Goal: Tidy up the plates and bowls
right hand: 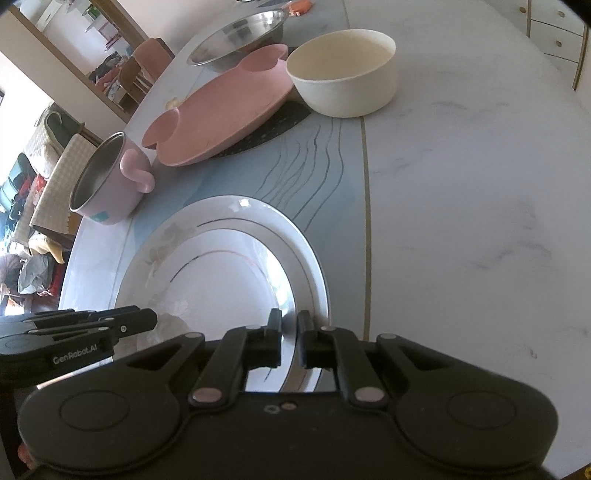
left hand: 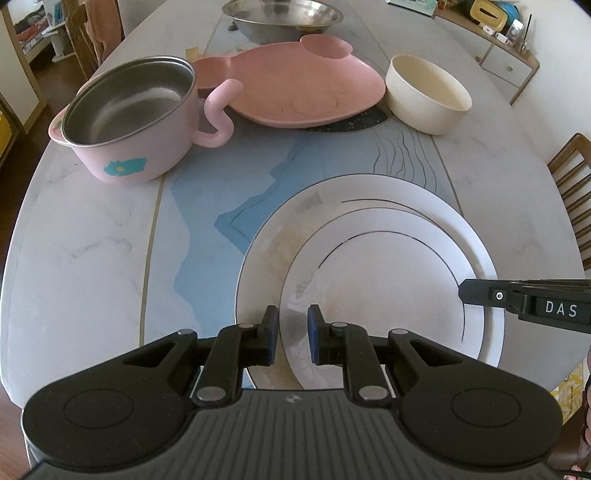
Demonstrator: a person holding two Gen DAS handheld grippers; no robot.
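Counting two white plates (left hand: 369,236), three bowls (left hand: 428,94), one pink plate (left hand: 295,88).

The right side of the surface (right hand: 480,184) lies bare, giving open passage from near to far. Far across the middle, a pink mug (left hand: 129,122), pink plate (left hand: 295,88), cream bowl (left hand: 428,96) and steel bowl (left hand: 282,16) block the way. Nearer, stacked white plates (left hand: 369,240) fill the centre; left of them is clear.
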